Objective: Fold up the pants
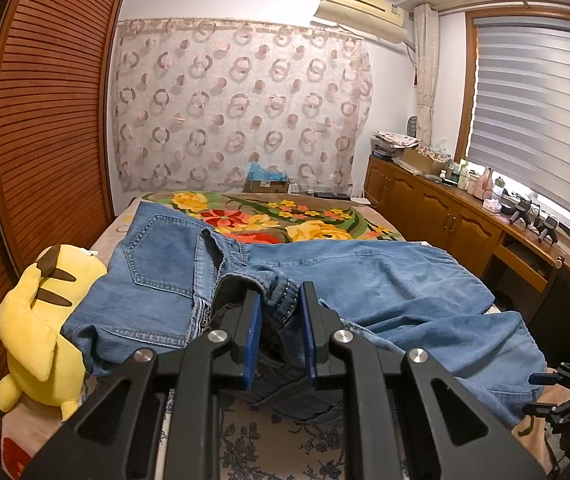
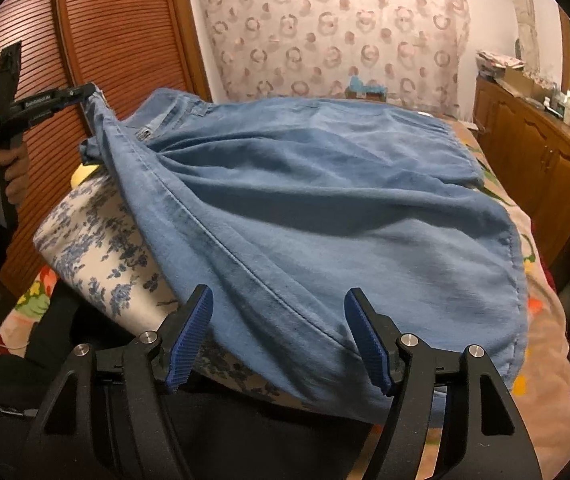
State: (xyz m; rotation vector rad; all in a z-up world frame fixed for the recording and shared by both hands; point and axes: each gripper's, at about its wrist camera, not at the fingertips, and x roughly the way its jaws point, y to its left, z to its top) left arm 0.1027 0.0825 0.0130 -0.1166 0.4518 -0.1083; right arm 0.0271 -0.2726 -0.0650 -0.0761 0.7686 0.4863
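Observation:
Blue denim pants [image 1: 365, 280] lie spread across the bed, waist end to the left, legs to the right. My left gripper [image 1: 281, 300] is shut on a bunched fold of the waistband and lifts it; it also shows in the right wrist view [image 2: 85, 94], holding the waist edge up. In the right wrist view the pants [image 2: 305, 200] drape toward me. My right gripper [image 2: 279, 300] is open, its blue pads on either side of the near leg edge, not clamping. It shows at the right edge of the left wrist view [image 1: 545, 380].
A yellow Pikachu plush [image 1: 41, 328] lies at the bed's left side beside the pants. A wooden slatted wardrobe [image 1: 45, 120] stands left. A wooden cabinet [image 1: 445, 208] with clutter runs along the right under the window. The floral blanket [image 1: 285, 216] covers the bed's far end.

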